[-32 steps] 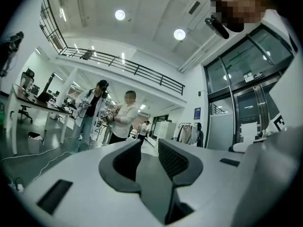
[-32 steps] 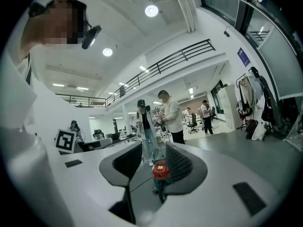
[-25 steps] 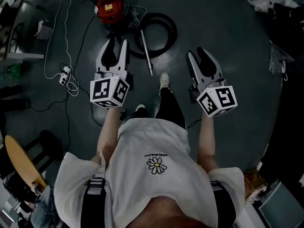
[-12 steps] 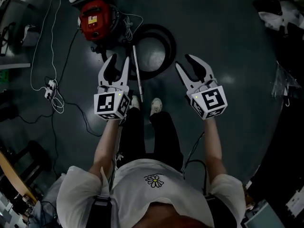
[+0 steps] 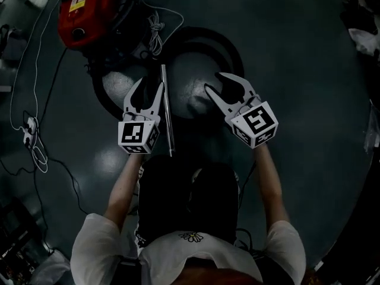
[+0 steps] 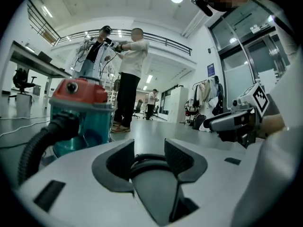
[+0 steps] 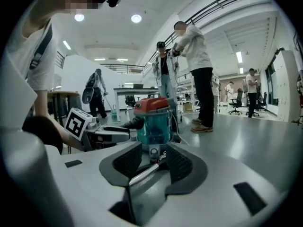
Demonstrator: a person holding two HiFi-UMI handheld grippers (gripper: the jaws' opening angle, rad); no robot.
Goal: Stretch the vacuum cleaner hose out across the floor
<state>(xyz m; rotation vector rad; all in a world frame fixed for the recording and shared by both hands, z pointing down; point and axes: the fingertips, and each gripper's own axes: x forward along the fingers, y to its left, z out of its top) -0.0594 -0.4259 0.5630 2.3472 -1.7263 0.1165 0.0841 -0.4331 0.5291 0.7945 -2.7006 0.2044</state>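
Hose [image 5: 236,55] lies coiled on floor beside vacuum cleaner [image 5: 89,13], with metal wand [image 5: 167,108] across coil. Probably light, springy, ribbed; you take stiff wand end. Left gripper [image 5: 149,88] jaws just opening, right gripper [image 5: 214,81] jaws apart; both empty.
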